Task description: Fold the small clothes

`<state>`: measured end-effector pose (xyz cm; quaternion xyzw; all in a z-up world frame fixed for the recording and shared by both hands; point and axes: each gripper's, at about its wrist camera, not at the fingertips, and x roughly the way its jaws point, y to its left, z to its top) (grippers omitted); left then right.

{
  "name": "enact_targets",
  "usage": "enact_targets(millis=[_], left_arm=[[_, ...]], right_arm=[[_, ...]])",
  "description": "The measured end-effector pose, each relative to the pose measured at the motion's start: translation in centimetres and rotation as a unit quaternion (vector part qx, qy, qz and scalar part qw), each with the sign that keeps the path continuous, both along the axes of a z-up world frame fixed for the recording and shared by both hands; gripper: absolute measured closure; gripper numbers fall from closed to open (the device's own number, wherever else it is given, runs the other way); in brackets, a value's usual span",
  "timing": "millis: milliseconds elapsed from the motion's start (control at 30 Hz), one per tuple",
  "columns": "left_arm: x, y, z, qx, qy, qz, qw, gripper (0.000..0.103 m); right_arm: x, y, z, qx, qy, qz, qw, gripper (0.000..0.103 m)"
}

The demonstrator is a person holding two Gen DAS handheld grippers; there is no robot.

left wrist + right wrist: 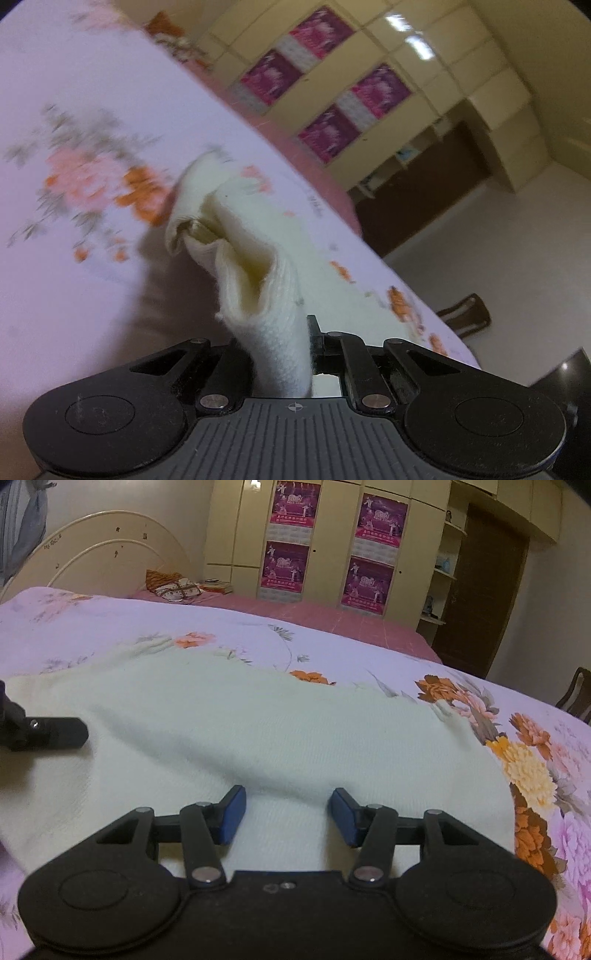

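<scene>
Across the bed, a lilac floral bedspread [535,738] covers most of the surface, and a cream knitted garment [258,738] lies spread over it, its far edge running near the orange and pink printed flowers. Behind the bed stands a cream wardrobe [332,535] with magenta posters on its doors, beside a dark brown door [480,590], and a small patterned cushion [173,587] sits on the pink sheet near the curved headboard. From the right wrist view, the right gripper [288,814] hovers low over the near part of the garment with its jaws about half open; the blue pads [232,816] stand apart with only cloth showing below the gap, and whether they touch it cannot be told. At the left edge of that view the left gripper's black finger reaches in over the garment's left side. From the left wrist view, the left gripper [291,354] has its jaws closed tight on a bunched fold of the same cream knit, which rises from the jaws in a ribbed, tube-like roll and trails toward the blurred bedspread.
</scene>
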<state>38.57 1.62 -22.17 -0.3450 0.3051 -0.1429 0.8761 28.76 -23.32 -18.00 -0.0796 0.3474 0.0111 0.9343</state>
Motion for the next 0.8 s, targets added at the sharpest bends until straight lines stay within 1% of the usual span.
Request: enact_targets(millis=[67, 100, 167, 267, 333, 400, 433, 467, 500, 600, 667, 700, 767, 800], left_arm=[[0.1, -1.2, 1.1, 0.013, -0.024, -0.026, 0.9993, 0.094], [0.2, -2.2, 1.7, 0.023, -0.038, -0.048, 0.9979, 0.094], [0.8, -4.5, 2.5, 0.041, -0.056, -0.09, 0.9935, 0.094], [1.6, -7.9, 3.0, 0.063, -0.071, -0.146, 0.9847, 0.094], [2.1, -10.2, 2.6, 0.077, -0.066, -0.182, 0.9781, 0.094], [2.5, -12.3, 1.9, 0.091, -0.051, -0.217, 0.9705, 0.094], [2.5, -13.2, 1.6, 0.101, -0.047, -0.233, 0.966, 0.094], [2.3, -14.1, 1.4, 0.116, -0.047, -0.251, 0.9599, 0.094], [2.1, -14.7, 1.3, 0.124, -0.045, -0.264, 0.9555, 0.094], [1.8, -15.3, 1.6, 0.146, -0.037, -0.272, 0.9504, 0.094], [1.5, -15.4, 2.4, 0.161, -0.041, -0.271, 0.9481, 0.094], [0.9, -15.6, 3.0, 0.167, -0.044, -0.274, 0.9463, 0.092], [0.1, -15.3, 3.7, 0.168, -0.049, -0.282, 0.9434, 0.073], [-0.6, -15.4, 4.2, 0.169, -0.054, -0.288, 0.9409, 0.051]], right_arm=[[-0.2, -1.0, 0.9, 0.049, -0.001, -0.004, 0.999, 0.051], [-0.4, -1.6, 1.3, 0.075, -0.004, -0.009, 0.997, 0.051], [-0.9, -2.4, 1.8, 0.102, -0.01, -0.015, 0.995, 0.051], [-1.8, -4.4, 2.6, 0.131, -0.02, -0.035, 0.991, 0.051], [-2.5, -6.5, 3.0, 0.156, -0.022, -0.059, 0.986, 0.051], [-3.1, -8.7, 3.2, 0.179, -0.024, -0.079, 0.98, 0.051], [-3.6, -10.0, 3.2, 0.187, -0.023, -0.094, 0.978, 0.053], [-4.0, -11.0, 3.2, 0.191, -0.023, -0.107, 0.976, 0.05], [-4.5, -12.1, 3.2, 0.202, -0.026, -0.118, 0.972, 0.05], [-5.9, -15.0, 3.3, 0.229, -0.03, -0.15, 0.961, 0.049], [-6.4, -16.2, 3.4, 0.265, -0.03, -0.153, 0.952, 0.047], [-6.5, -16.5, 3.5, 0.281, -0.031, -0.151, 0.947, 0.044], [-6.6, -16.9, 3.7, 0.3, -0.033, -0.149, 0.942, 0.041], [-6.6, -16.9, 3.8, 0.309, -0.034, -0.148, 0.939, 0.04]])
